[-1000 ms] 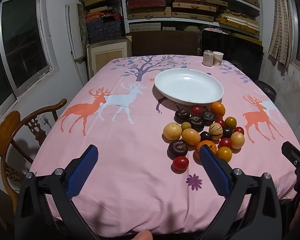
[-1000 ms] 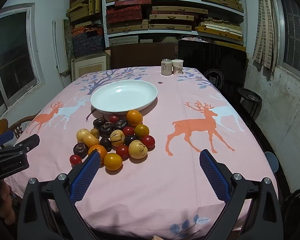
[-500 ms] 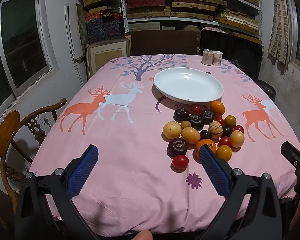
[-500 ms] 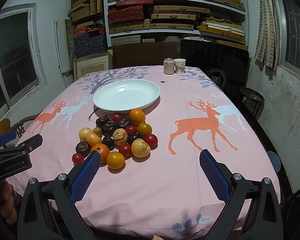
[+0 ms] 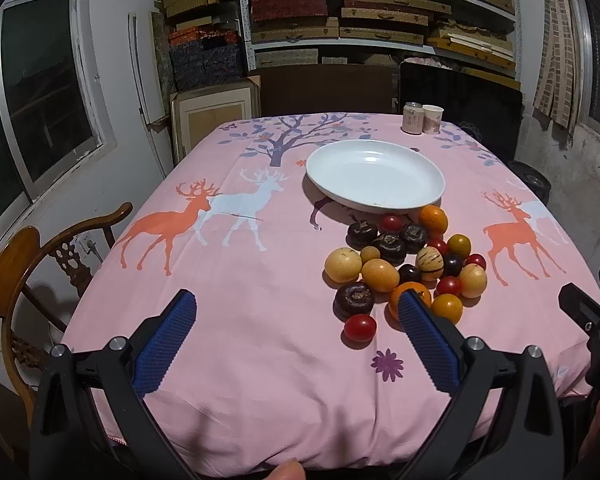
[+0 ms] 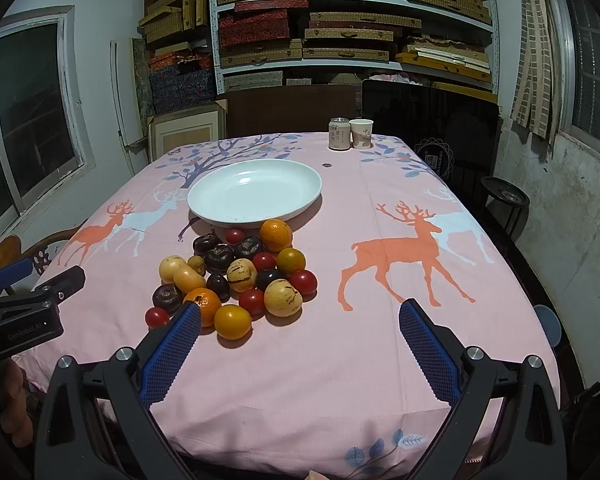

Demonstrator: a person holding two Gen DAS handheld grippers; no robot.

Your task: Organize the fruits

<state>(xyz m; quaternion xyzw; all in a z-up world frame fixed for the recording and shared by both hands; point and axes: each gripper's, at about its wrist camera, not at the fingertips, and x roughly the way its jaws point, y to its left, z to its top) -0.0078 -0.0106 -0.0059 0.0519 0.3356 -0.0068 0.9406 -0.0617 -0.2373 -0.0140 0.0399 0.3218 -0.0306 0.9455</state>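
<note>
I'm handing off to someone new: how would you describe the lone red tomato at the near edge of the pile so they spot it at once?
Find the white plate on the pink tablecloth; the fruit pile lies just in front of it. At the pile's nearest corner, in front of a dark wrinkled fruit, sits the small red tomato. Unlike the other red ones, it lies outside the heap.

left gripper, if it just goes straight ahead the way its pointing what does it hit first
Probably nothing but the pink deer-print tablecloth. The open left gripper aims left of the pile of small mixed fruits; only its right jaw lines up with the near orange fruit. Depth is unclear.
</note>
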